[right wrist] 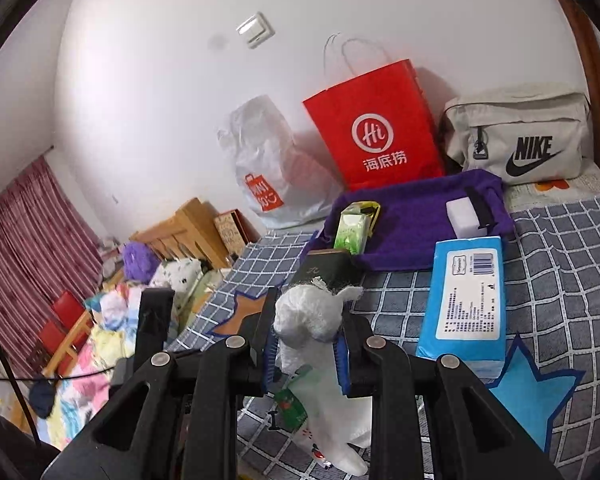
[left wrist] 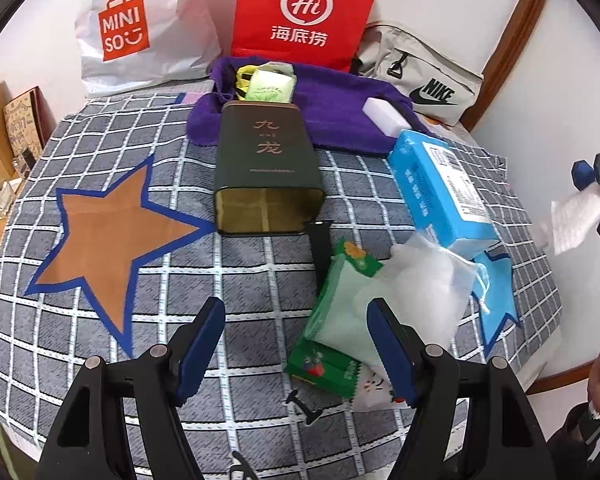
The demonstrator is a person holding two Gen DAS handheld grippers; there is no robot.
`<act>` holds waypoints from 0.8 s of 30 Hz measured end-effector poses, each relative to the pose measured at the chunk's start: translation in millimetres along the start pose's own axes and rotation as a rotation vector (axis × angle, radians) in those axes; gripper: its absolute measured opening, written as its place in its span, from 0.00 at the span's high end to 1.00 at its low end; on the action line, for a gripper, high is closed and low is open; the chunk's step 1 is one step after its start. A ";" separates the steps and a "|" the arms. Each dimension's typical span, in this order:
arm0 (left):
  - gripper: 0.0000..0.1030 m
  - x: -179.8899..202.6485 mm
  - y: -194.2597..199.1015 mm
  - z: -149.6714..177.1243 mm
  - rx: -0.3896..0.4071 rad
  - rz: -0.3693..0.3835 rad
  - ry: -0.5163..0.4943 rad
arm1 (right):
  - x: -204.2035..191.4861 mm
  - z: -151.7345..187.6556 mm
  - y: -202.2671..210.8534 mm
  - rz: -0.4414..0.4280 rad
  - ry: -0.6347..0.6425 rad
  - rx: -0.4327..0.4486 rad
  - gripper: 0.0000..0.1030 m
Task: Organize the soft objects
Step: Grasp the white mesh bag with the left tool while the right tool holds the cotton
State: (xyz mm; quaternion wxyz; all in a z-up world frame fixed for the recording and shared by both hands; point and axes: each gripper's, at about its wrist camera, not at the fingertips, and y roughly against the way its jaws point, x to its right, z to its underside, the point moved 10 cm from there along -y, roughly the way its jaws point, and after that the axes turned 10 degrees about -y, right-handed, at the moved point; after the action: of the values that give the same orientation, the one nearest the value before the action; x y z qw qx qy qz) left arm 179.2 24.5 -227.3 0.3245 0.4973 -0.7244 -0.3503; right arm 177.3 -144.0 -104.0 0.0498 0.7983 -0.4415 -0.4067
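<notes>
Right tongs (right wrist: pixel 306 354) pinched on white gauze wad (right wrist: pixel 308 316), lifted above checked cloth (right wrist: pixel 560 264). Left tongs (left wrist: pixel 300 344) wide, empty, over cloth; green pouch (left wrist: pixel 340 312) just beside its right finger.

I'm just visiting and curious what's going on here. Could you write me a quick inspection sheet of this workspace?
Surface: checked cloth with star patches.
Job's things: white gauze cloth held up; tissue pack, green packets, purple towel lying down.
Clutter: dark tin, red bag, Nike bag.
Grippers: left gripper open, empty; right gripper shut on the gauze.
Cables: thin dark line at the right view's left edge.
Surroundings: white wall, curtain.
</notes>
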 end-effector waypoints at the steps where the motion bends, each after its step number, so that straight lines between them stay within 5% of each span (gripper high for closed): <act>1: 0.30 2.4 -0.6 -0.1 0.001 0.007 0.000 | 2.7 -1.1 2.2 0.010 0.004 0.002 0.76; 14: 0.30 78.9 -42.6 -4.5 -0.042 0.111 -0.149 | 100.8 38.9 26.5 0.293 0.012 -0.068 0.76; 24: 0.31 110.9 -74.7 -6.3 -0.080 0.102 -0.215 | 149.9 71.0 22.3 0.309 -0.050 -0.140 0.76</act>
State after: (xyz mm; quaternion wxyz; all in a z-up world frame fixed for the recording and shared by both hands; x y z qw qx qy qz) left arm 188.6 -101.1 -272.3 0.2819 0.4061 -0.7648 -0.4132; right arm 155.1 -249.4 -232.1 0.1561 0.7050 -0.5308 -0.4436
